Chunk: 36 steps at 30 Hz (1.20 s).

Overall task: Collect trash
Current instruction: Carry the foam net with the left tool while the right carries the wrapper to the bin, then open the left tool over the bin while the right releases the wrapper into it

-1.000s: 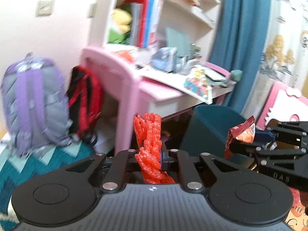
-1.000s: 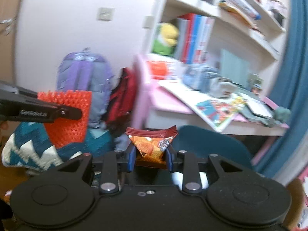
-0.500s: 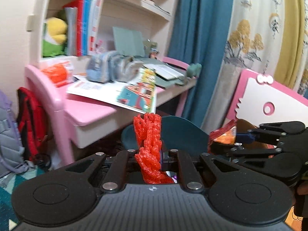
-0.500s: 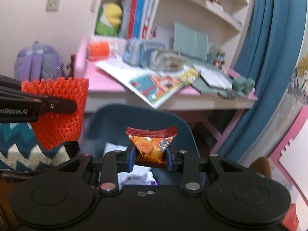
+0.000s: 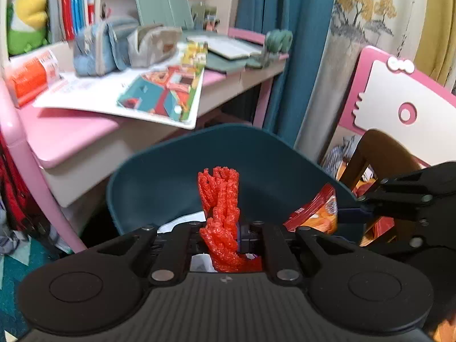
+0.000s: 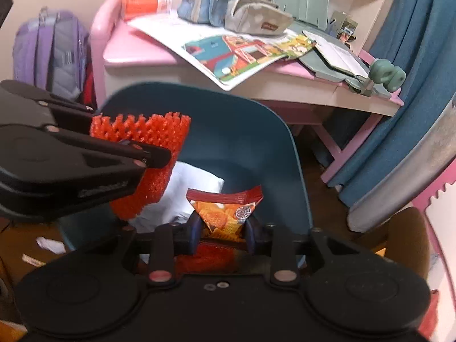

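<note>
- Right wrist view, taken from left to right with the dark teal bin [image 6: 250, 131] as the landmark: a purple backpack [image 6: 51, 54] stands left of the bin, against the pink desk [image 6: 136, 54].
- Over the bin's left rim the left gripper [image 6: 154, 156] has its jaws pressed tight on an orange-red foam net [image 6: 148, 154], which hangs above the bin's mouth.
- Inside the bin lies crumpled white paper [image 6: 188, 188].
- Over the bin's near rim the right gripper [image 6: 222, 232] holds a red and orange snack wrapper [image 6: 225, 211] between narrowly set jaws; the wrapper's top flares above the blue pads.
- Behind the bin, on the desk, sit a picture book [image 6: 239, 57] and two pencil pouches [image 6: 228, 8].
- Right of the bin hangs a blue curtain [image 6: 404, 85].
- Left wrist view: the same net [image 5: 222, 216] stands upright between the left gripper's [image 5: 225, 233] closed fingers, in front of the bin's inner wall [image 5: 171, 182]; the right gripper [image 5: 350, 213] with its wrapper [image 5: 316, 213] is over the bin's right rim.
</note>
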Tool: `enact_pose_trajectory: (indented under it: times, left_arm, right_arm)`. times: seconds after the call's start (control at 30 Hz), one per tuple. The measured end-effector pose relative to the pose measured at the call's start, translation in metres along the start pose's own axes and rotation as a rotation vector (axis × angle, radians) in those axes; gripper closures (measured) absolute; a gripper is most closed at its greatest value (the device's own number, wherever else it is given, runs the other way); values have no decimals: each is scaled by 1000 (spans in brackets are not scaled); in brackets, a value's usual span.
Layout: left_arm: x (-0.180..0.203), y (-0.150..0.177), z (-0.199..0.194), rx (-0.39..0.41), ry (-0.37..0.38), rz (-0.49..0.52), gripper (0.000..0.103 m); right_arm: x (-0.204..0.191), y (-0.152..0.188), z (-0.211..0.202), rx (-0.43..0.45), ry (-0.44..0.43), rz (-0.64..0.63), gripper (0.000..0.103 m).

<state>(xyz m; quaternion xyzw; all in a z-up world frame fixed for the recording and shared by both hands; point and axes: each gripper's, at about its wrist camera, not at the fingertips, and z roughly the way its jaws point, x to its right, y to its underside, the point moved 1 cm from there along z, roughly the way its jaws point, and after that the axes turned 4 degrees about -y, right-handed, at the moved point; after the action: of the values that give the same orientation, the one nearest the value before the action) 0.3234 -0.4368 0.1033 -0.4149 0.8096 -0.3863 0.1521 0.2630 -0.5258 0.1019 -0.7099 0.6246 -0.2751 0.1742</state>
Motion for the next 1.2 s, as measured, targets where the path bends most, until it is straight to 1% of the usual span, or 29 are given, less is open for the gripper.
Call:
enact_pose_trajectory:
  times: [0.17,0.23,0.27,0.33,0.4,0.47,0.57,0.67,0.7,0.8,0.87,0.97,1.1,1.2]
  left_arm:
    - [-2,1,24,-66,5,-24,92]
    - [-3,2,31,-93,10,-22,92]
    - [-4,2,35,-103,11,-24,92]
    - [-5,2,41,-131,11,-23,92]
    - [-4,3,47,-155,7,-10,92]
    - [-2,4,49,-161,4,5,92]
    - [-2,3,52,-174,16,-7,92]
    - [-2,4,53,-181,27,-14,91]
    - [-3,3,54,-183,31,-19,90]
    - [-3,3,51,-178,45,-27,79]
    - [-1,3,45,-160,47,-23,65]
    - [3,3,33,-124,49,-11,50]
    - [2,3,13,-86,48,-21,44]
    - [-2,3,-6,-54,37,-26,39]
  right_arm:
    - [2,-6,10,-44,-7,-26,74]
    - [3,-8,16,-68,-12,-29,75]
    - [3,-9,19,-83,-13,-33,76]
    - [3,-10,22,-100,-16,-41,76]
    - [2,-10,25,-114,-11,-48,74]
    - [1,-10,26,-125,-17,-54,72]
    - [0,-10,28,-134,-17,-63,68]
    - [-1,-10,26,-136,-19,-70,58]
    - [-1,-10,24,-133,-20,-73,56]
    - [-3,-8,21,-129,-19,-75,54]
    - [-2,-7,18,-124,-17,-70,52]
    - [-2,-4,9,-111,-15,-59,50]
    - [-4,-3,-8,-76,-16,-50,41]
    - [-10,-3,-24,-42,-19,-54,41]
